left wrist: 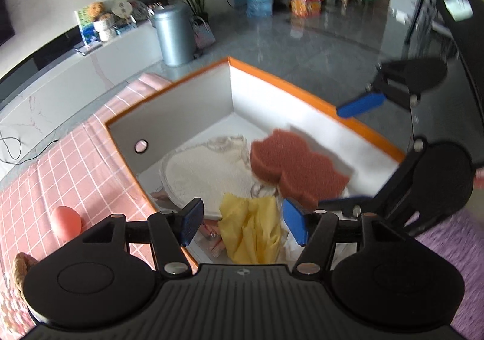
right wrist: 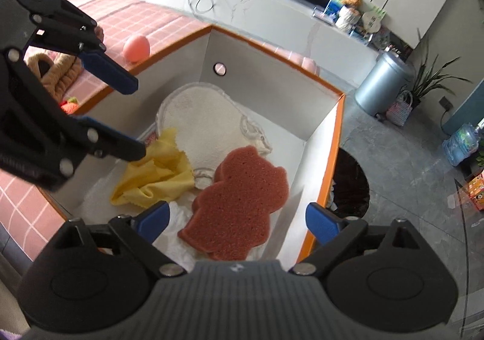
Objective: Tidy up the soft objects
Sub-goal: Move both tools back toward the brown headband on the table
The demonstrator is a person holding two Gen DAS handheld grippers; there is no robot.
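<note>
Both hand-held grippers, left [left wrist: 245, 223] and right [right wrist: 239, 219], hang with jaws apart above the orange-rimmed box [right wrist: 332, 140]. We judge the brown sponge [right wrist: 239, 204] inside it light and compressible; we grip across its edges.

Both wrist cameras look steeply down, from close above, into the orange-rimmed box [left wrist: 305, 92] [right wrist: 332, 158]. The left view faces toward the far floor, the right toward the white counter [right wrist: 272, 13]. Both share the sponge [left wrist: 296, 164] [right wrist: 239, 204] and yellow cloth [left wrist: 251, 228] [right wrist: 157, 173].
</note>
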